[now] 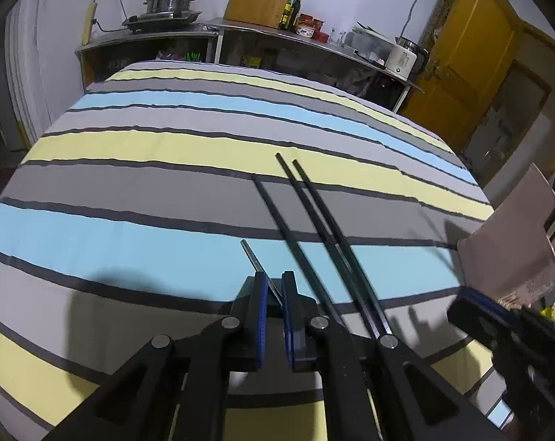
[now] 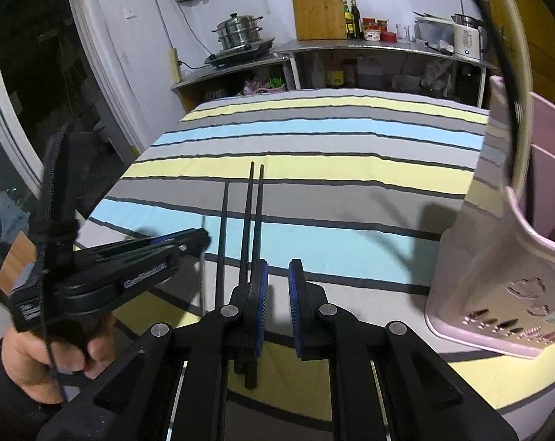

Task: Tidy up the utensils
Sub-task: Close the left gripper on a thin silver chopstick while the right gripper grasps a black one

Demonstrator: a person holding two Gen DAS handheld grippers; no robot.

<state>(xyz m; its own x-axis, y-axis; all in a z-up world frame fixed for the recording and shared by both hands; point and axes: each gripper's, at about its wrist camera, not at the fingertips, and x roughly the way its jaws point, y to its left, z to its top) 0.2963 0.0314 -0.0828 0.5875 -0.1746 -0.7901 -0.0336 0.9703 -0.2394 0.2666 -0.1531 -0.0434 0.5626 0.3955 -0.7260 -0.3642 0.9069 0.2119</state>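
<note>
Nearest the lens in the left wrist view, the left gripper [image 1: 274,286], black with blue pads, has its jaws drawn narrow on a thin silver-grey metal chopstick [image 1: 257,262], which slants up and leftward from between the pads above the cloth. Just to its right lie three long black chopsticks [image 1: 323,233] on the striped cloth [image 1: 138,191] of blue, yellow and grey that covers the counter; two run as a close pair, the third lies slightly apart on their left. At the right edge stands a pale pink plastic utensil holder [image 1: 516,235] with dark sticks rising from it, and the right gripper [image 1: 476,307] shows just before it.

In the right wrist view, the right gripper [image 2: 278,286] has its jaws narrow with a small gap between the blue pads, and nothing visible in that gap; the black chopsticks [image 2: 253,220] pass along its left finger. The left gripper [image 2: 200,239] enters from the left, held by a hand [image 2: 46,352]; the silver-grey chopstick [image 2: 203,279] hangs below its tip. The pink holder [image 2: 505,268] stands on the right, its compartments open to view. Against the far wall a steel steamer pot [image 2: 239,31] and a wooden cutting board [image 2: 318,9] rest on metal shelving.
</note>
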